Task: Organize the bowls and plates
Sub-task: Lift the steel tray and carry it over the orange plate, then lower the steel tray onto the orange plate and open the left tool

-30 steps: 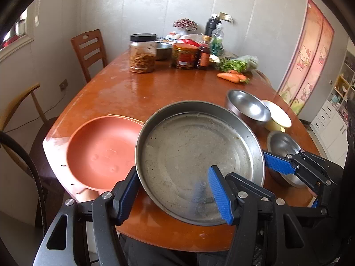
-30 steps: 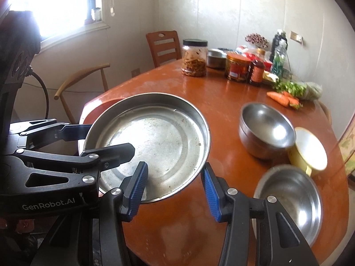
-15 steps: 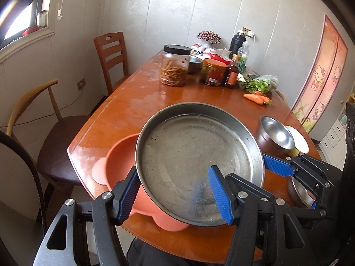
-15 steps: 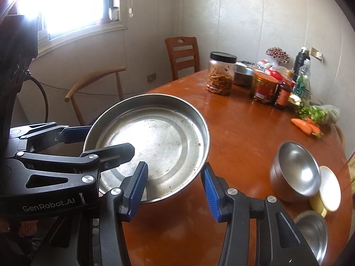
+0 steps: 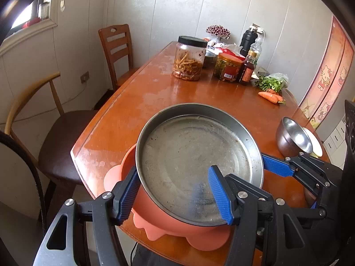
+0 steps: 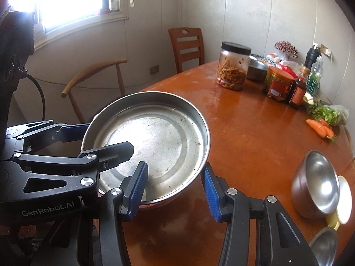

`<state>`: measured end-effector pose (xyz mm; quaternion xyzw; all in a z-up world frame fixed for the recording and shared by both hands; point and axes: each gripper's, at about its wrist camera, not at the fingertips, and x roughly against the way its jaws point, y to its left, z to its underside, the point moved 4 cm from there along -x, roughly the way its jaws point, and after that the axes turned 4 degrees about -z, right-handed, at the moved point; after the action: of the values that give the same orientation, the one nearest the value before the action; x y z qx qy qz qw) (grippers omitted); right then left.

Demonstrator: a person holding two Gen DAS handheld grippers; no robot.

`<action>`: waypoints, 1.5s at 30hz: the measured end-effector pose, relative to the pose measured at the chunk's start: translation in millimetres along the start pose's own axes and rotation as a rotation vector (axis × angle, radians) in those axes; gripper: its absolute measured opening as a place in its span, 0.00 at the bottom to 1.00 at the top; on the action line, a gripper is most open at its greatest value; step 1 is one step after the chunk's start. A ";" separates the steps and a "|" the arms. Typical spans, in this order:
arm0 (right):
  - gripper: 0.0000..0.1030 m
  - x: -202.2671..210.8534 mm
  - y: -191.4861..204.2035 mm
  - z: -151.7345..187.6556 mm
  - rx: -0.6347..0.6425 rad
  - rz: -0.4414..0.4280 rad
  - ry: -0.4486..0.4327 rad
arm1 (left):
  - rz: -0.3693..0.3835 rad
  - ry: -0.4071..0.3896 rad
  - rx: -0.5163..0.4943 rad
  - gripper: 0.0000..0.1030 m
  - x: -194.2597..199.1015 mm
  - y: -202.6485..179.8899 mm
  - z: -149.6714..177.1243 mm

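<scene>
A wide, shallow steel pan [image 5: 195, 153] is held tilted above the table's near left corner by both grippers. My left gripper [image 5: 173, 196] is shut on its near left rim, one blue pad outside the wall and one inside. My right gripper [image 6: 174, 190] is shut on the pan's [image 6: 155, 141] near right rim in the same way. Under the pan lies a salmon-pink plate [image 5: 155, 219], mostly covered by it. I cannot tell whether pan and plate touch.
A steel bowl [image 6: 317, 184] leans by a yellow cup [image 6: 344, 192], with another steel bowl [image 6: 326, 246] nearer. Jars [image 5: 188, 59], bottles, greens and carrots [image 5: 270, 96] crowd the far end of the brown table [image 5: 199, 93]. Two chairs [image 5: 66, 133] stand to the left.
Both grippers have carried the pan leftward toward the table's near left corner. The pink plate, earlier beside the pan on its left, now lies beneath it. The steel bowls have slid rightward in view.
</scene>
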<state>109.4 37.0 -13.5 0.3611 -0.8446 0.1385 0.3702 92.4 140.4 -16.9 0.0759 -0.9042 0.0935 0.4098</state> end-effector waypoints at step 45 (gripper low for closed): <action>0.54 0.4 -0.4 19.0 -0.016 0.006 -0.001 | -0.038 0.030 0.016 0.61 -2.6 9.6 13.4</action>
<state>99.6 27.0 -26.3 0.3555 -0.8470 0.1329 0.3723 82.3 146.8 -28.6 0.0950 -0.8955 0.0941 0.4245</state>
